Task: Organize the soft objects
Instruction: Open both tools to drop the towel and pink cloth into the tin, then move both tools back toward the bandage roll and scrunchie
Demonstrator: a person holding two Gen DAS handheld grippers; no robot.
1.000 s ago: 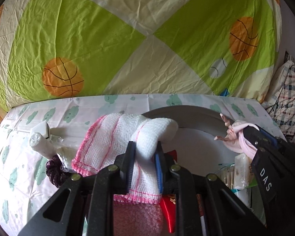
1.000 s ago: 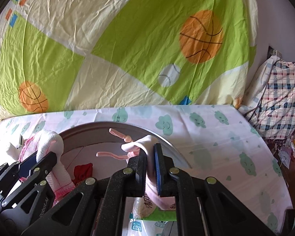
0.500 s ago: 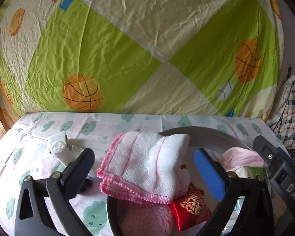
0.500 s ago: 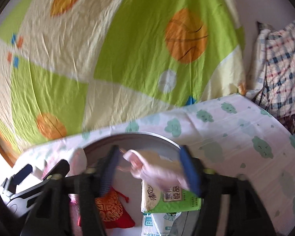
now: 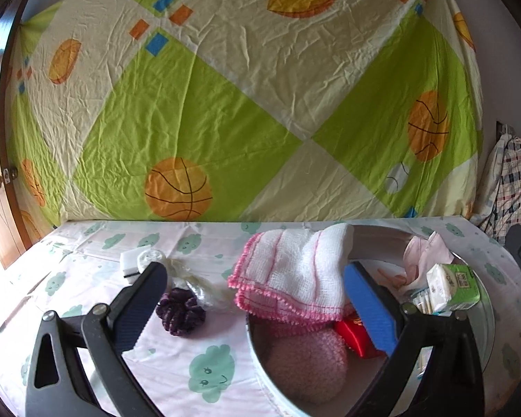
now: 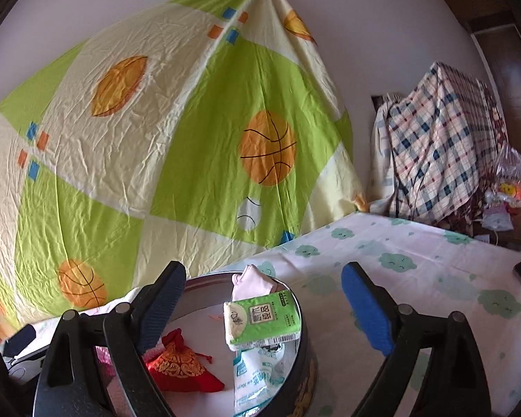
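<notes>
Both tongs released, jaws just opened, nothing between them: left tongs [image 5: 257, 309], right tongs [image 6: 264, 307]. White-pink cloth [image 5: 295, 274] drapes over round tin [image 5: 257, 358] rim, mid-counter. Next: purple scrunchie [image 5: 180, 311] outside tin; approach low, pinch centre, lift clear of rim.

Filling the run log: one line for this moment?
left gripper: open, empty | right gripper: open, empty | towel: draped on tin rim | scrunchie: outside

Waffle-weave cloth [image 5: 295, 271], shiny metal tin [image 5: 257, 358]
</notes>
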